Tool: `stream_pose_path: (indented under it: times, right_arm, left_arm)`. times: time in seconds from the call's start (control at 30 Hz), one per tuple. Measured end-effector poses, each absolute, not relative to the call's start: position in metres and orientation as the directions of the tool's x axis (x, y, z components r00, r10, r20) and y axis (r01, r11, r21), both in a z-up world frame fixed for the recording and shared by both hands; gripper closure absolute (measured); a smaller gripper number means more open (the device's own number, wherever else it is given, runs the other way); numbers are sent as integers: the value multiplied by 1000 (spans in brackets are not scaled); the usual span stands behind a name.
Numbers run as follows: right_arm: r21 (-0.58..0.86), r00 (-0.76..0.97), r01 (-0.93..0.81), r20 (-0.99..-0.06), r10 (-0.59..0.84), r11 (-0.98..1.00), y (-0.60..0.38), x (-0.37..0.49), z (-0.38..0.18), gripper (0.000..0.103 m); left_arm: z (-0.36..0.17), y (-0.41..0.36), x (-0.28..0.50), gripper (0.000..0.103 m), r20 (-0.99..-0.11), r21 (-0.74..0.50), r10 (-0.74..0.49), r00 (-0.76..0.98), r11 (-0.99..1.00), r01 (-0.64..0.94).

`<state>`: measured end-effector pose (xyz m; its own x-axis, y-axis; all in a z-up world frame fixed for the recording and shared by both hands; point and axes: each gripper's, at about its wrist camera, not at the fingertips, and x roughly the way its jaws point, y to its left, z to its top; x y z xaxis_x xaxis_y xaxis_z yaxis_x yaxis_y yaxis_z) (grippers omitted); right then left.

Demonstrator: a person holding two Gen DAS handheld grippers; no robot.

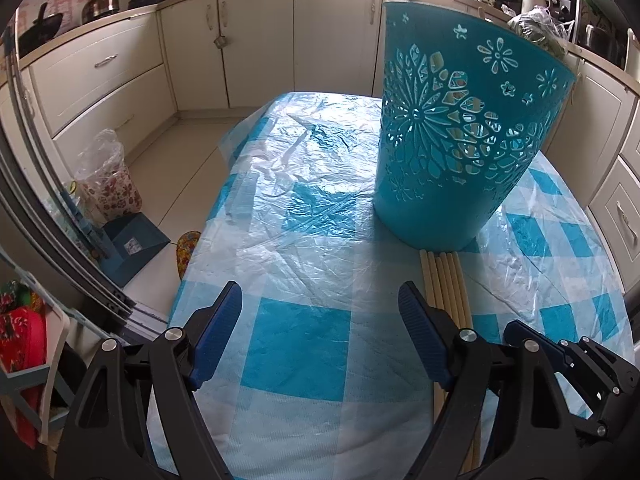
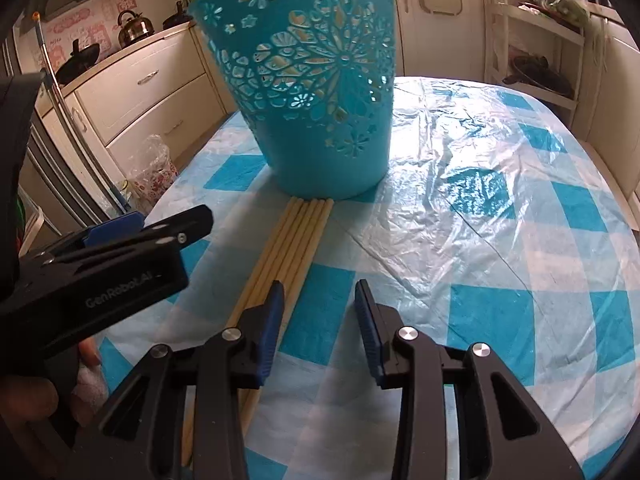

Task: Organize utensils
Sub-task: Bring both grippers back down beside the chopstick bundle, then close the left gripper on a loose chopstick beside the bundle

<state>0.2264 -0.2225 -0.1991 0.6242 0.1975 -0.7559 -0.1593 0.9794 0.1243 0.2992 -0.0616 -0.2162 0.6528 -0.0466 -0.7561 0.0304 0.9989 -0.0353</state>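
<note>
Nearest me, my left gripper is spread wide over bare cloth and my right gripper stands part open, both empty. The chopsticks lie bundled on the table, tips touching the teal basket. Nothing looks sorted yet.

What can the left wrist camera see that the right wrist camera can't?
Only the left wrist view shows the blue dustpan on the floor and the red flowered cloth at the left edge.

Only the right wrist view shows the white shelf rack behind the table and the left tool from the side, with fingers of the hand holding it.

Both show the turquoise basket standing upright on the checked tablecloth, the chopsticks lying beside each other in front of it, and the kettle.
</note>
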Motion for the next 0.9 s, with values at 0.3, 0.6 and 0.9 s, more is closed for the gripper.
stream_pose_path:
  times: [0.3,0.6,0.9]
  right_arm:
    - [-16,623,-168,-776,94,986,-224,225,-201,76]
    - [32,605,-153,-787,120,988,-240,226,-198,76]
    - [57,604,-140,-786,130,989,-244,226,-197,76]
  left_arm:
    - [-220,-79,311,26,-772,-3,-63,632,996,95]
    - [-231,-99,331,26,-801,47,-51,597,988,148]
    - [-231,-110,336,26,-806,67,-45,591,984,166]
